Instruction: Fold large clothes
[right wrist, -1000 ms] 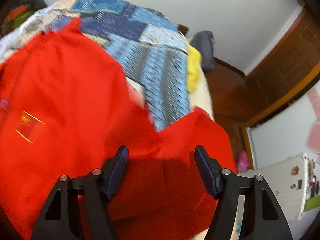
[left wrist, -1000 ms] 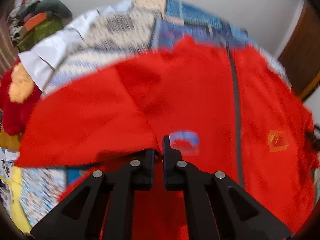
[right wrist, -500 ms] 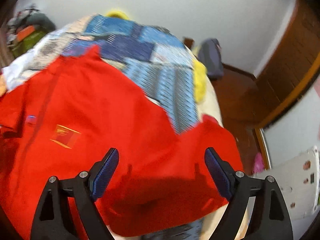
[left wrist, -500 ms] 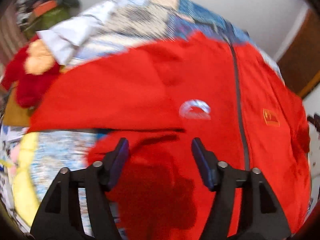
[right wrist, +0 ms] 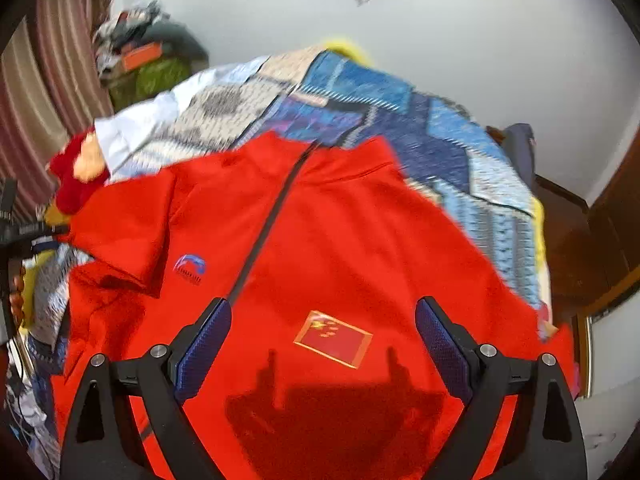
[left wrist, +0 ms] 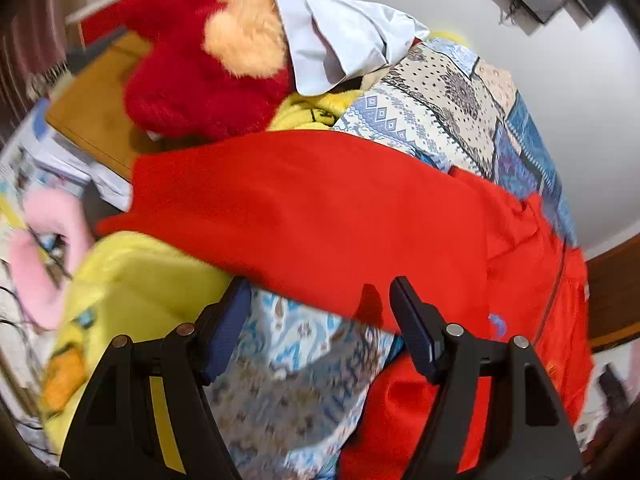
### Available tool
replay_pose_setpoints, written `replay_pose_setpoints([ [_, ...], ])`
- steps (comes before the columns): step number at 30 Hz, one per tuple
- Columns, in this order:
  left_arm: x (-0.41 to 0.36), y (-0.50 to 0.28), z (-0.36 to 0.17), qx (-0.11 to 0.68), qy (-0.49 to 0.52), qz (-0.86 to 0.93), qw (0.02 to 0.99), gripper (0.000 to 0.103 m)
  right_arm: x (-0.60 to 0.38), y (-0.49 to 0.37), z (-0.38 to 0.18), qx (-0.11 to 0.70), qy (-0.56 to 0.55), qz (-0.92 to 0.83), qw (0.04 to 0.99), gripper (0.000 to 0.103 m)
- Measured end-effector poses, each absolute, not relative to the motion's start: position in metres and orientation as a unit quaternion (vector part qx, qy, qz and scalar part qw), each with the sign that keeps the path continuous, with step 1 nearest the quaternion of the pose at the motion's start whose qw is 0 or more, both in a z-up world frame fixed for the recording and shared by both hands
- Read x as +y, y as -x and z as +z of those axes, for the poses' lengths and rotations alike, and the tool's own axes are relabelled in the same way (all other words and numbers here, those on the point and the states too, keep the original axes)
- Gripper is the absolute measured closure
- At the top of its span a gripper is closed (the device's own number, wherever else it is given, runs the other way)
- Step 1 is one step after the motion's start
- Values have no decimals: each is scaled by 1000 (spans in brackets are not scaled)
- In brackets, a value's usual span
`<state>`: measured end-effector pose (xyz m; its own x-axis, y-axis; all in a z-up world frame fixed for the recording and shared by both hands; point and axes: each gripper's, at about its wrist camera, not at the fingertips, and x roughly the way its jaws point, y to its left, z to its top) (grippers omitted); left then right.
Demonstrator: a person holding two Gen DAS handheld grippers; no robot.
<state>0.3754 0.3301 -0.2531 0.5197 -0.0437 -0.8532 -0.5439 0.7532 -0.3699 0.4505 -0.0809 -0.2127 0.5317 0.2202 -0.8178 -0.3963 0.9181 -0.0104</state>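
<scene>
A large red zip jacket [right wrist: 340, 248] lies front-up on a patchwork bedspread [right wrist: 420, 128], with a dark zip down the middle, a blue logo [right wrist: 190, 266] and a flag patch [right wrist: 334, 338]. Its left sleeve [left wrist: 320, 208] stretches out sideways across the bed. My left gripper [left wrist: 320, 312] is open and empty, just short of the sleeve's lower edge. My right gripper [right wrist: 324, 344] is open and empty above the jacket's chest, with the flag patch between its fingers.
A red plush toy [left wrist: 192, 64], a pale blue cloth [left wrist: 344, 40] and a yellow blanket [left wrist: 132, 280] lie at the bed's left side. A wooden board [left wrist: 92, 104] and a pink item [left wrist: 44, 248] sit beyond. A dark wooden door [right wrist: 616, 216] stands at right.
My left gripper opened, let go of the sleeve and swung left toward the bed's edge. My right gripper stayed open and moved from the right sleeve to above the chest.
</scene>
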Motion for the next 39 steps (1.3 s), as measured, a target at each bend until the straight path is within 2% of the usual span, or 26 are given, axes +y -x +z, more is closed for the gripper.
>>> replay_pose_setpoints([
  [2,334,-382,-257,457,326,155,813,34,-67,-451,-226,461,107,182,862,11],
  [3,337,-386,-258,452,319,166,816,42,-60,-451,-230,464,110,185,859,11],
  [4,338,-390,-259,453,308,178,817,56,-59,-452,-234,466,113,188,857,11],
  [8,341,-401,-253,450,275,202,825,77,-56,-449,-242,463,132,187,856,11],
  [10,338,-405,-246,448,239,219,833,93,-57,-447,-243,462,135,187,856,11],
  [12,330,-409,-232,443,186,234,845,97,-62,-445,-242,462,131,187,857,11],
  [19,267,-419,-157,376,69,216,898,100,-87,-441,-228,456,102,181,865,11],
  [27,147,-450,-100,335,15,96,937,100,-130,-430,-213,443,84,169,876,11],
  [32,69,-464,-111,351,-19,20,936,100,-162,-425,-208,441,69,157,881,11],
  [39,-22,-479,-193,446,-42,-64,892,100,-196,-420,-211,447,56,137,882,11],
])
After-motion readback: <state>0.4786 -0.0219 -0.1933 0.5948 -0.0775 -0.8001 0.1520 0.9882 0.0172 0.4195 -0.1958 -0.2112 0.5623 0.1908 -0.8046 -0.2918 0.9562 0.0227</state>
